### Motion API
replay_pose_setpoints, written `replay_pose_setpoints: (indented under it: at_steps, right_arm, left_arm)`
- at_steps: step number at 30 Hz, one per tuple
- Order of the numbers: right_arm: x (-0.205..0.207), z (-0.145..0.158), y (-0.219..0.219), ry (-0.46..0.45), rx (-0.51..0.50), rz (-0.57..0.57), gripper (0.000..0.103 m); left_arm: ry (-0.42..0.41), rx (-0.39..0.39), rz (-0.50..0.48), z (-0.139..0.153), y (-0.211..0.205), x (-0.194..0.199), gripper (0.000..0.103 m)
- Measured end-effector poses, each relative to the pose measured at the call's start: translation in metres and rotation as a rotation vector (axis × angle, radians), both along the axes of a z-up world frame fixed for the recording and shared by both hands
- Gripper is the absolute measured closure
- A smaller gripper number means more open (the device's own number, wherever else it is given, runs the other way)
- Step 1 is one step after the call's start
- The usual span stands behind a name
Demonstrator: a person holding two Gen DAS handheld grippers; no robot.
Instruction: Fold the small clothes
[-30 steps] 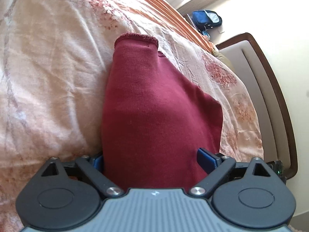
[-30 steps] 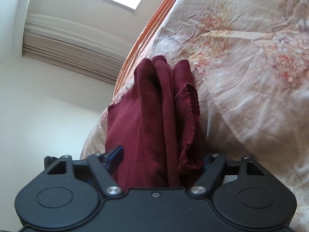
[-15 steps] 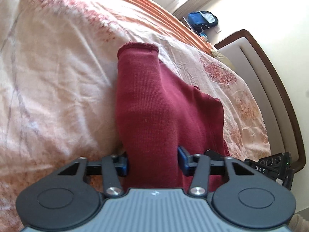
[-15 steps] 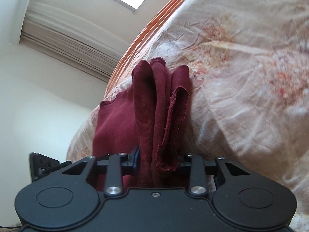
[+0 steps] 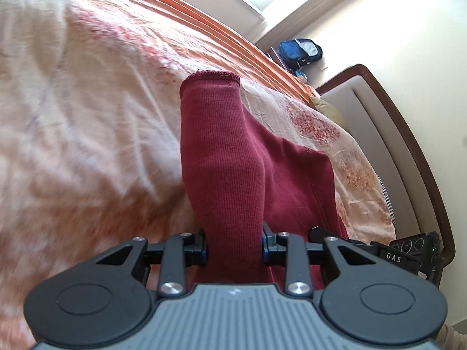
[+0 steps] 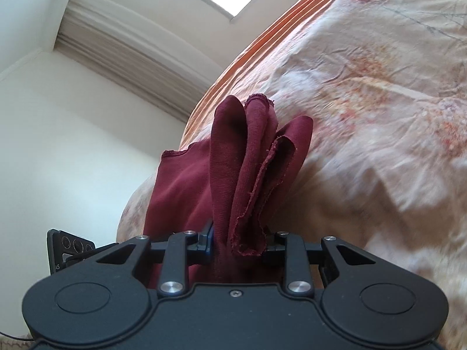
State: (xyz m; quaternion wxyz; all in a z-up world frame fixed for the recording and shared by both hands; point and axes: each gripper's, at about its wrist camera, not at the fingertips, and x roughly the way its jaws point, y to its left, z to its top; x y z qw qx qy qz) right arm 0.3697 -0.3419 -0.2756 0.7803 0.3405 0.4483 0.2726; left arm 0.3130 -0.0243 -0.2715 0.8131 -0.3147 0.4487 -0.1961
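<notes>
Only the left view shows a blue bag (image 5: 300, 53) beyond the maroon garment (image 5: 233, 175).

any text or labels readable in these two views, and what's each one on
"DAS": white letters on the black right gripper body, seen at the edge of the left wrist view.
"AS": on the black left gripper body in the right wrist view; the start is cut off.
The small mark on the left gripper's grey cover is too small to read.
Nothing readable on the maroon garment or the floral bedspread.
</notes>
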Motion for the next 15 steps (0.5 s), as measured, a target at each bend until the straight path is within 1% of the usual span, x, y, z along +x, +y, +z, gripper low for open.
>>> replay_pose_setpoints:
  at_steps: [4, 7, 11, 15]
  right_arm:
    - [-0.02, 0.008, 0.022, 0.002, -0.015, 0.066, 0.073]
    - [-0.033, 0.01, 0.045, 0.011, -0.025, 0.115, 0.073]
    - [-0.037, 0.01, 0.09, 0.011, -0.016, 0.172, 0.073]
    - [-0.026, 0.015, 0.149, -0.004, 0.023, 0.218, 0.073]
  left_arm:
    - [0.017, 0.001, 0.047, 0.006, 0.019, -0.04, 0.07]
    - [0.035, 0.008, 0.082, 0.006, 0.042, -0.063, 0.07]
    - [0.028, 0.041, 0.134, 0.015, 0.079, -0.08, 0.07]
    - [0.005, 0.091, 0.195, 0.03, 0.129, -0.088, 0.07]
